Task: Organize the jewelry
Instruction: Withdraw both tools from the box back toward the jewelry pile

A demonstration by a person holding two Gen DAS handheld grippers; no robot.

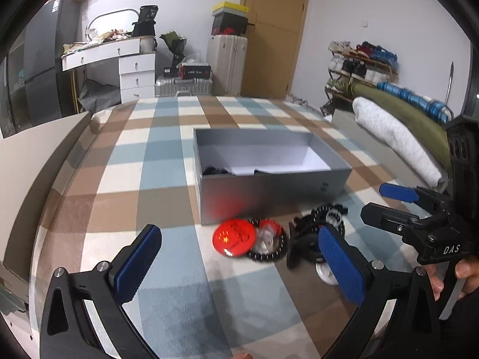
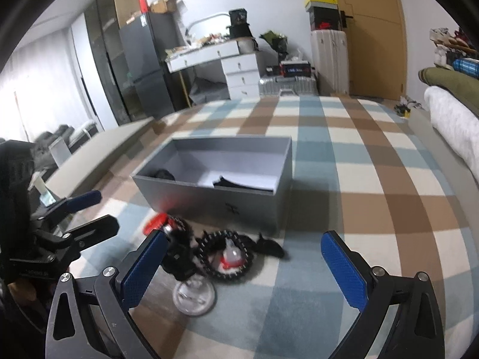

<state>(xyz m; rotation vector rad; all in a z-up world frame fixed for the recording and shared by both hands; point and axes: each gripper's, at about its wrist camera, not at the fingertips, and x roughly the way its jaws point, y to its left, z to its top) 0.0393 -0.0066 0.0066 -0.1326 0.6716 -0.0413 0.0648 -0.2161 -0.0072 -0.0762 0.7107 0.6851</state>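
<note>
Several pieces of jewelry [image 1: 308, 239] loose on the bedspread [image 1: 167, 161], none yet held. Heaped in a short row just before the front wall of the box [image 1: 269, 191], close to it, possibly touching at the red end. Row axis: left to right, parallel to that wall.

From the left end of the row:
- red disc [image 1: 235, 237], flat;
- bead ring [image 1: 269, 245], black, flat, round, so no long axis to align with; overlaps the disc edge; small clear and red piece inside it;
- tangle of black pieces, too blurred to separate;
- clear case [image 2: 194, 294], round, nearest the person.

Left gripper [image 1: 238, 229]: jaws spread wide, nothing between the pads. Red disc and bead ring straight ahead and below, framed between the two fingers. Probably the better-placed hand for these two.

Right gripper [image 2: 244, 234]: jaws likewise spread wide and empty. Second bead ring ahead, left of centre; clear case close to the left finger. Probably better placed for the right end of the row. Both hands close together, side by side; mind a clash on a shared target.

Box: open top, grey walls, white paper [image 1: 269, 155] on the floor. Holds a dark item [image 1: 214, 170] in the near left corner and a second dark shape against the near wall; neither identifiable. Rest of the floor bare. To deposit: lift over the near wall, beyond the row.
</note>
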